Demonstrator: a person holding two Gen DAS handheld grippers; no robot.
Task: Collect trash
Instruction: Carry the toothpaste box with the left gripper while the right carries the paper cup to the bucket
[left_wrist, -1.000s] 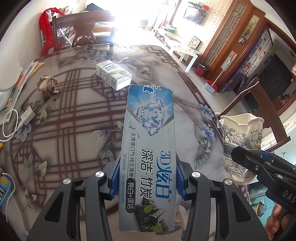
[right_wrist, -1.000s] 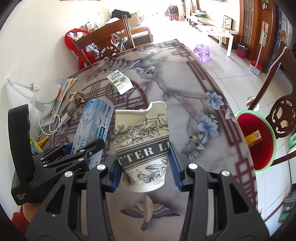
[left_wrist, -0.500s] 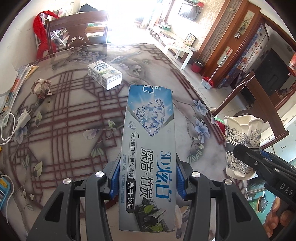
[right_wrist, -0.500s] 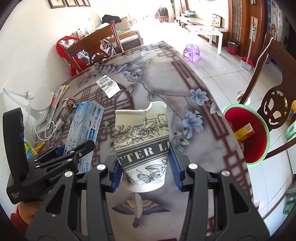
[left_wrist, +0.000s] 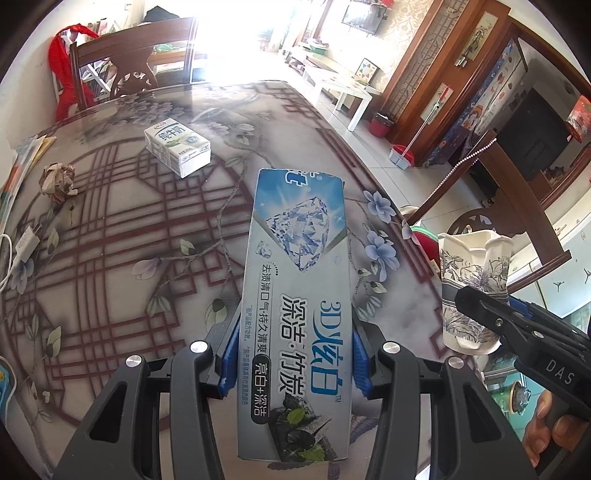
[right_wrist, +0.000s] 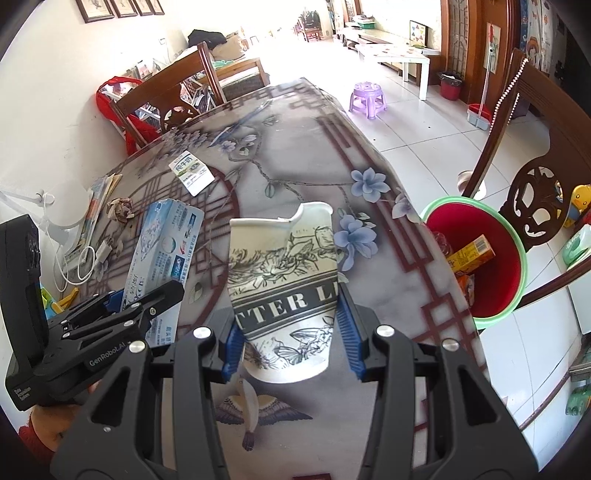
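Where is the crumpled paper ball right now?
The crumpled paper ball lies on the table's left side, beside the milk carton.

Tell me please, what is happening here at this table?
A person is collecting trash with two handheld grippers. The left gripper holds a toothpaste box; the right gripper holds a crumpled paper cup. Both are above the table, beside the red bin. A milk carton and a paper wad lie on the table.
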